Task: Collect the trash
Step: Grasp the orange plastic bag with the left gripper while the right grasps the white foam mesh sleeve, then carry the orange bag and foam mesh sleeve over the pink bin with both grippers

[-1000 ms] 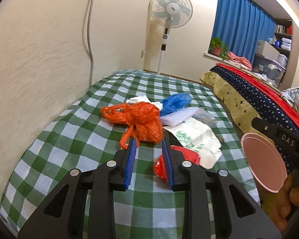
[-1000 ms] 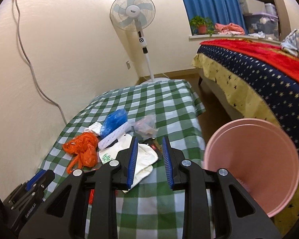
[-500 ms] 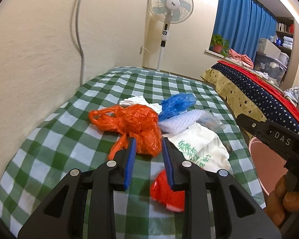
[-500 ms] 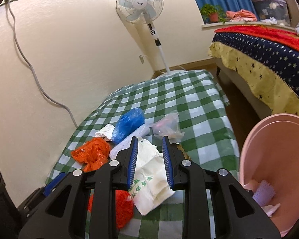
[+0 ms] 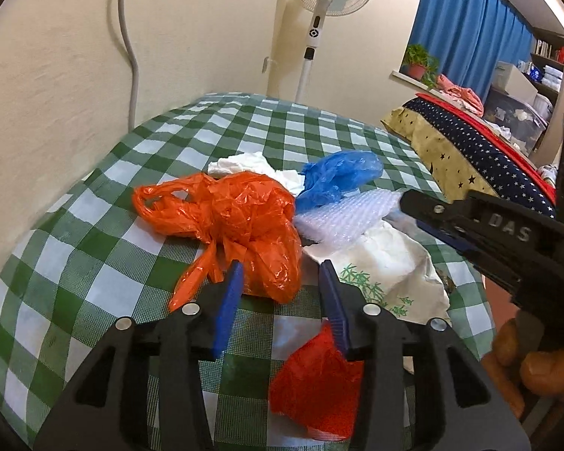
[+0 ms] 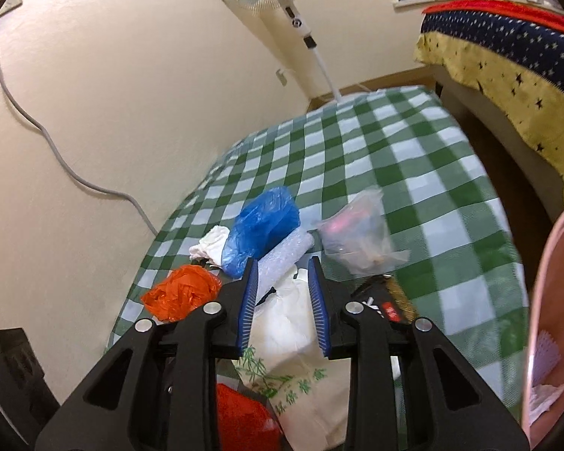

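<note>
A heap of trash lies on the green checked cloth (image 5: 94,248): an orange plastic bag (image 5: 237,218), a blue bag (image 5: 338,180), bubble wrap (image 5: 349,214), a white bag with a bamboo print (image 5: 387,274) and a red crumpled piece (image 5: 316,383). My left gripper (image 5: 281,274) hovers at the orange bag's near end. Its jaws are opening and the bag's lower lobe shows between the tips without being pinched. My right gripper (image 6: 282,267) hangs over the white bag (image 6: 289,323) and bubble wrap (image 6: 282,259), its jaws opening and gripping nothing. A clear bag (image 6: 361,236) lies just right of it.
A pink bin (image 6: 545,300) with paper scraps inside stands at the right edge beside the table. A black packet (image 6: 383,304) lies under the right finger. White tissue (image 5: 244,161) sits behind the orange bag. A wall and cable run along the left; a fan and a bed stand beyond.
Both grippers have come forward and lower toward the heap. The left jaws stand wider than before. The pink bin has slid out of the left view and to the right view's edge.
</note>
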Demonstrator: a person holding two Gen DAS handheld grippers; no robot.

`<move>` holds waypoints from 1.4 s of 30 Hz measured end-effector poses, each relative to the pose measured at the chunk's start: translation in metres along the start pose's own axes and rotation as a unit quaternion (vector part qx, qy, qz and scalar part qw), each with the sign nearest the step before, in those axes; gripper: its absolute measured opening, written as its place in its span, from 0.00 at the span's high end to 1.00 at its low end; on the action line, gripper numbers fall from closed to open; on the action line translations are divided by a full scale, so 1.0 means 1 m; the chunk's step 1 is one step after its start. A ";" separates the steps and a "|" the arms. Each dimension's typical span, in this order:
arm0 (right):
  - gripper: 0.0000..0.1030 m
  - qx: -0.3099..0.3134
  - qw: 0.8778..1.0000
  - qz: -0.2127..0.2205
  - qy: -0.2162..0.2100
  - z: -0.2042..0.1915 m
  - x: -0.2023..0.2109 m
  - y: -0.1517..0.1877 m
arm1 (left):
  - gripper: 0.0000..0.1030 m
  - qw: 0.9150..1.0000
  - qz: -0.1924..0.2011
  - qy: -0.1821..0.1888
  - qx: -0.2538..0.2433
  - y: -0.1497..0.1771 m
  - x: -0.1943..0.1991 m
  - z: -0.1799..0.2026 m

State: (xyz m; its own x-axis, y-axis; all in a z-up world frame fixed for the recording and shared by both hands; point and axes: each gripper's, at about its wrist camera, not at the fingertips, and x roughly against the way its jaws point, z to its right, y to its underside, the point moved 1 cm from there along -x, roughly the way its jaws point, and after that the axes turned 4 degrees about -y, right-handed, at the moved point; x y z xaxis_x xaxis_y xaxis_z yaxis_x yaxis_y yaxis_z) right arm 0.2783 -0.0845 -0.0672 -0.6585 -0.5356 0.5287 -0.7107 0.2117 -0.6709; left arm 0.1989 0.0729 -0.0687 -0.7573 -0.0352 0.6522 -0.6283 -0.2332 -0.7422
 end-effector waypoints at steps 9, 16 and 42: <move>0.74 -0.019 0.999 -0.034 -0.003 -0.001 -0.030 0.000 | 0.64 0.999 -0.031 -0.005 0.016 0.001 -0.013 -0.006; 0.97 0.005 1.000 -0.027 -0.008 -0.009 -0.023 -0.001 | 0.89 0.999 -0.035 -0.007 0.023 0.002 -0.015 -0.008; 0.99 0.124 0.991 0.032 0.042 -0.052 0.100 0.005 | 0.95 0.999 0.025 -0.010 0.024 0.004 0.060 -0.005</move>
State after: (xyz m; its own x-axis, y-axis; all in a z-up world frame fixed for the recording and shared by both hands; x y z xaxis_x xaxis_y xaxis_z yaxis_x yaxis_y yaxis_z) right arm 0.1960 -0.0946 0.0092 -0.7263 -0.4559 0.5144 -0.5900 0.0296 -0.8068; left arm 0.1498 0.0749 -0.0336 -0.7832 -0.0661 0.6182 -0.5810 -0.2762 -0.7656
